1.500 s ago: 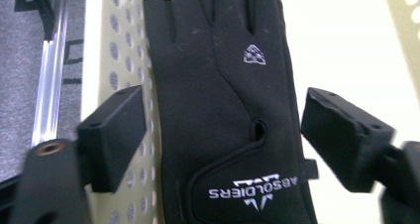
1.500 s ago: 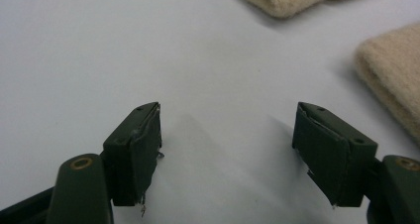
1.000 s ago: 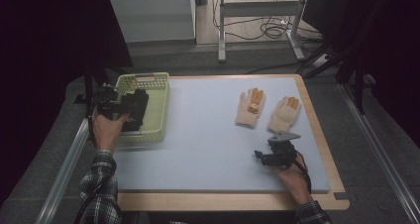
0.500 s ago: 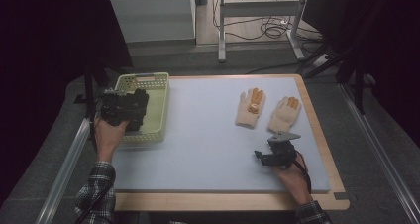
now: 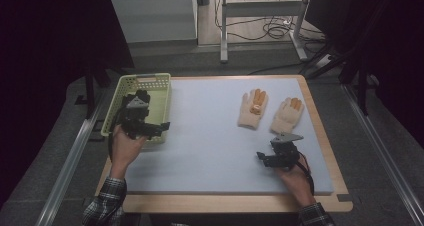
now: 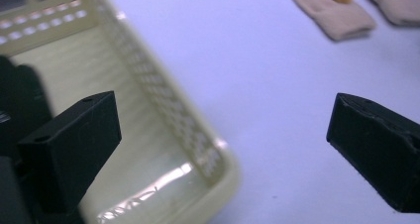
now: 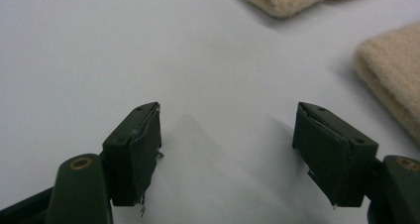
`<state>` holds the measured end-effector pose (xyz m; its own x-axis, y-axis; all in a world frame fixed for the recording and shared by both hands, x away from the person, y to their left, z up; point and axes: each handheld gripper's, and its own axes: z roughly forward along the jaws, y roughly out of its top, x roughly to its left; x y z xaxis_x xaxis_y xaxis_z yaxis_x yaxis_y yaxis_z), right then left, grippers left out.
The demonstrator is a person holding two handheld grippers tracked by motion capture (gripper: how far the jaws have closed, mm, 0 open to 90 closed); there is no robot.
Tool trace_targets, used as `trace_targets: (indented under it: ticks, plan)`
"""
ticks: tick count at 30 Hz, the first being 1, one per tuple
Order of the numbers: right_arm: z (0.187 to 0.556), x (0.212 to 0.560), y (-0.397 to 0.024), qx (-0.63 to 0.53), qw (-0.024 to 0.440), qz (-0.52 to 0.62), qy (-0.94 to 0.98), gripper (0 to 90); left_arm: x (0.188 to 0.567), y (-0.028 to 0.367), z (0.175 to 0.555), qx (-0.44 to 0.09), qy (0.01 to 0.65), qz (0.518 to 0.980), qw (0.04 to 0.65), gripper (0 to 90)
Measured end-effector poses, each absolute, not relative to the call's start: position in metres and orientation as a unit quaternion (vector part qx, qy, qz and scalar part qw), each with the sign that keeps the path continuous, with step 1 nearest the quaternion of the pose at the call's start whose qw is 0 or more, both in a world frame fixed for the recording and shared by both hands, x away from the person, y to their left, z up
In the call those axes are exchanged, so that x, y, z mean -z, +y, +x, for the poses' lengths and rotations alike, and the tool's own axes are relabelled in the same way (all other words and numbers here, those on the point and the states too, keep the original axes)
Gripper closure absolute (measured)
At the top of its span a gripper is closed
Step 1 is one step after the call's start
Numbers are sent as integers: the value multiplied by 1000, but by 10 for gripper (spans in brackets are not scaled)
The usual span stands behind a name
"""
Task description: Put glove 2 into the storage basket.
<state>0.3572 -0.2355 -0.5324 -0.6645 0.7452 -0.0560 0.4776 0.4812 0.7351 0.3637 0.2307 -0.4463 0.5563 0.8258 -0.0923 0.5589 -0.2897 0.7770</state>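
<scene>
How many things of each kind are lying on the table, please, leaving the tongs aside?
Cream knitted gloves with orange fingertips: 2
Pale green slotted plastic basket: 1
Total: 3

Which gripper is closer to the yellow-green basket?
The left gripper: it hangs over the basket's near right corner. The right gripper is far across the mat, beside the gloves.

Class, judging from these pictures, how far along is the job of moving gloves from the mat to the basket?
Nothing looks done: both gloves, left glove and right glove, lie on the mat, and the visible basket floor is bare. In hand: nothing; the left gripper stands open at the basket's edge, the right gripper open beside the gloves. Left: picking up both gloves.
</scene>
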Motion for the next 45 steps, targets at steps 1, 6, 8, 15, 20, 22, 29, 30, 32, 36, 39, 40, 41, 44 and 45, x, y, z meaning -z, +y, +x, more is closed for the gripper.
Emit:
trace_targets:
  ticks: [1,6,8,15,20,22,29,30,32,36,39,40,41,44,45]
  plan:
    - [357,532,-235,-356,188,364,840,265,447,223,360,-166,431,790,402,8]
    - [357,532,-235,-357,188,365,839,265,454,199,348,-160,401,803,412,8]
    - [357,532,-235,-357,188,364,840,265,458,189,341,-157,388,807,417,8]
    - [357,533,-235,-357,189,365,839,262,479,164,322,-156,359,818,421,8]
    - [357,532,-235,-358,188,365,839,261,504,158,315,-151,359,826,409,8]
    - [357,532,-235,-358,187,365,839,260,514,159,314,-150,364,827,401,8]
    - [357,532,-235,-358,186,366,839,260,540,163,312,-158,380,835,366,7]
    - [357,532,-235,-358,186,366,839,260,543,164,312,-155,383,836,361,7]
    - [358,532,-235,-357,186,366,839,260,548,163,313,-157,385,839,352,6]
    - [358,532,-236,-357,184,366,839,261,550,162,315,-148,389,842,344,3]
    - [358,532,-236,-358,184,366,839,265,550,163,317,-137,394,841,345,1]
    - [358,532,-236,-358,183,366,839,266,551,163,317,-137,394,840,345,2]
    - [358,532,-236,-359,183,367,839,266,551,163,317,-137,394,840,345,2]
    - [359,531,-238,-364,176,368,837,266,551,164,317,-138,393,841,346,2]
    - [360,530,-239,-363,178,369,837,266,551,164,317,-139,394,840,347,2]
